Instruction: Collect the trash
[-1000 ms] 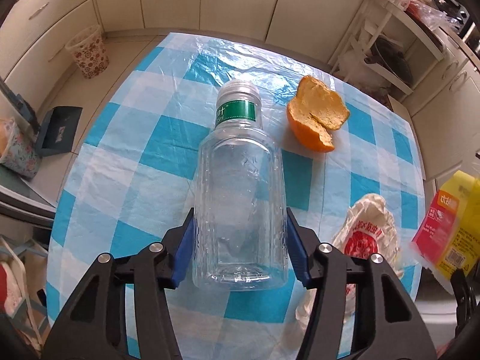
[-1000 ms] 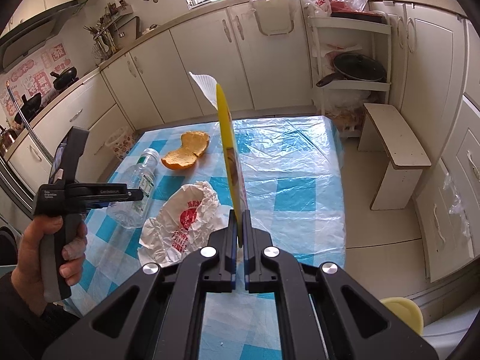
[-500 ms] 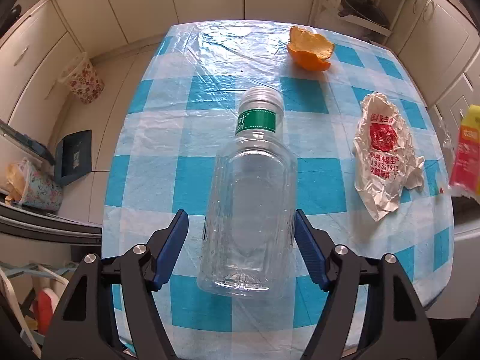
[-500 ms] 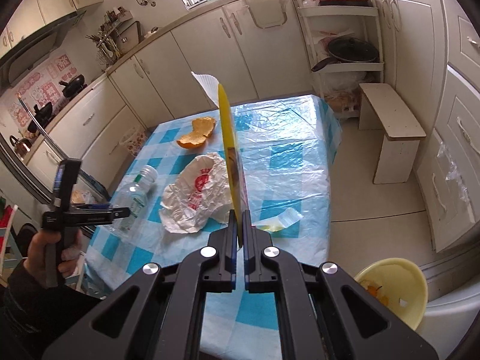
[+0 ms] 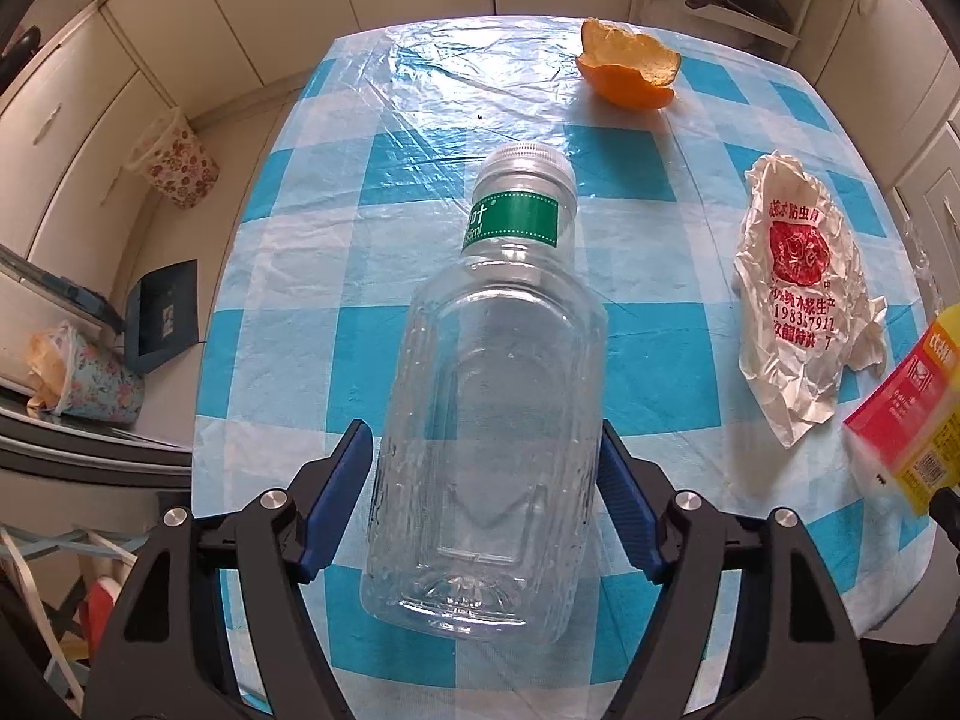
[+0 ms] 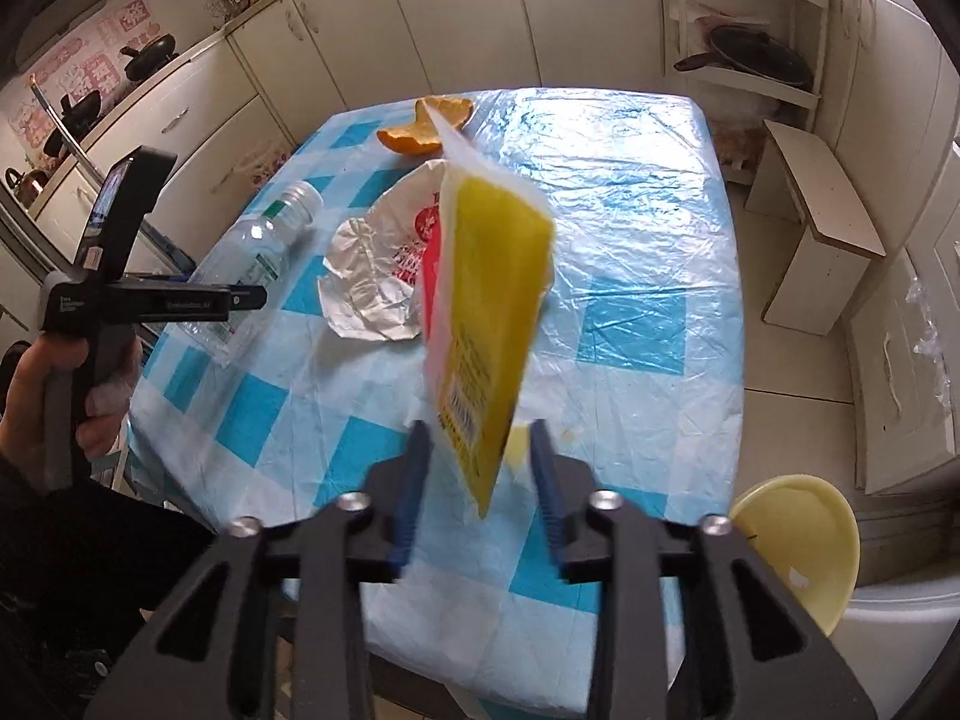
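While the right tongs (image 6: 476, 483) hang over the near edge of the surface (image 6: 630, 252), their blue pads stand apart; they have just been opening, and the yellow packet (image 6: 486, 324) sits tilted and blurred between them, free of both pads, its lower corner low in the gap. Just right of these tongs, below the surface's edge, is a pale yellow bin (image 6: 798, 546) with scraps inside.

The left tongs (image 5: 483, 498) are released as well: the jaws have just been opening, and the clear plastic bottle (image 5: 492, 414) lies on its side between them on the blue-and-white checked cloth. The left pad stands clear of the bottle's wall, while the right pad is at its side; whether it touches cannot be told. The bottle's silver cap (image 5: 528, 165) and green label band point away from the tongs. In the right wrist view a hand (image 6: 72, 384) in a dark sleeve grips the left tool's handle beside the surface.

Farther right of the bottle lies a crumpled white wrapper (image 5: 798, 294) with red print, flat on the cloth. Beyond it, near the far edge, rests an orange peel (image 5: 627, 78), cupped upward. On the floor to the left stand a floral basket (image 5: 177, 165) and a dark dustpan (image 5: 162, 315).
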`<state>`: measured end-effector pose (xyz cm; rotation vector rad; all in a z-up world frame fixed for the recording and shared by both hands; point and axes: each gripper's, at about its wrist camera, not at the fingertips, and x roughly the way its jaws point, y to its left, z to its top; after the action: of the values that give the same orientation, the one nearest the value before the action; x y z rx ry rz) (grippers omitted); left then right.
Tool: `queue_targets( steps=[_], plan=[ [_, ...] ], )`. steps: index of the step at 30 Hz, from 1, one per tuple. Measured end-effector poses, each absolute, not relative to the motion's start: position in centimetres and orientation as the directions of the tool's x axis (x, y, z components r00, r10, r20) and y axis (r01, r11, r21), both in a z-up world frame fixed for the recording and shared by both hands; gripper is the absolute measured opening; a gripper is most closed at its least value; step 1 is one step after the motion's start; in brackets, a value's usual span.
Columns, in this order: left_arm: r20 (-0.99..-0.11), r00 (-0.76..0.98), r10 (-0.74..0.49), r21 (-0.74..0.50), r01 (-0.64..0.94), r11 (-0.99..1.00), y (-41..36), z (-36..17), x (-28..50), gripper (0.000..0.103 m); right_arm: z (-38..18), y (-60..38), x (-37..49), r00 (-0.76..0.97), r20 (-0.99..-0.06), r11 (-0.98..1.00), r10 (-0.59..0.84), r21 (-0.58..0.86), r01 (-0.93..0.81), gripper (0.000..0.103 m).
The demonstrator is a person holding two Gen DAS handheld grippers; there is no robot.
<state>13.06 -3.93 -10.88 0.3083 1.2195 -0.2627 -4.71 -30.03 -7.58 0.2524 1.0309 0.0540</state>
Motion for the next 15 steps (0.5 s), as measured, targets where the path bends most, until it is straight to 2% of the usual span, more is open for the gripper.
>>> queue_targets(
  steps=[2, 3, 4, 5, 8, 15],
  plan=[
    [-0.942, 0.333, -0.036, 0.09, 0.355, 0.93, -4.0, -10.8, 13.1, 0.07, -7.4, -30.0, -4.6, 0.535, -0.827, 0.964, 0.173, 0.254, 0.082, 0.041],
    [-0.942, 0.333, -0.038, 0.089, 0.356, 0.93, -4.0, -10.9, 13.2, 0.065, -7.3, -30.1, -4.6, 0.544, -0.82, 0.961, 0.176, 0.264, 0.087, 0.034],
    [-0.943, 0.33, -0.044, 0.083, 0.361, 0.929, -4.0, -10.9, 13.2, 0.061, -7.3, -30.0, -4.5, 0.547, -0.818, 0.959, 0.182, 0.27, 0.085, 0.017],
    [-0.943, 0.328, -0.048, 0.08, 0.367, 0.927, -4.1, -10.8, 13.2, 0.058, -7.4, -30.0, -4.4, 0.544, -0.819, 0.959, 0.184, 0.271, 0.083, 0.01],
    [-0.936, 0.349, -0.046, 0.097, 0.381, 0.919, -4.5, -10.5, 12.7, 0.052, -7.0, -29.6, -4.5, 0.56, -0.81, 0.963, 0.177, 0.259, 0.071, 0.005],
    [-0.889, 0.456, -0.039, 0.141, 0.353, 0.925, -4.3, -8.0, 11.7, 0.052, -5.3, -30.6, -5.5, 0.624, -0.765, 0.959, 0.162, 0.271, 0.082, 0.004]
  ],
)
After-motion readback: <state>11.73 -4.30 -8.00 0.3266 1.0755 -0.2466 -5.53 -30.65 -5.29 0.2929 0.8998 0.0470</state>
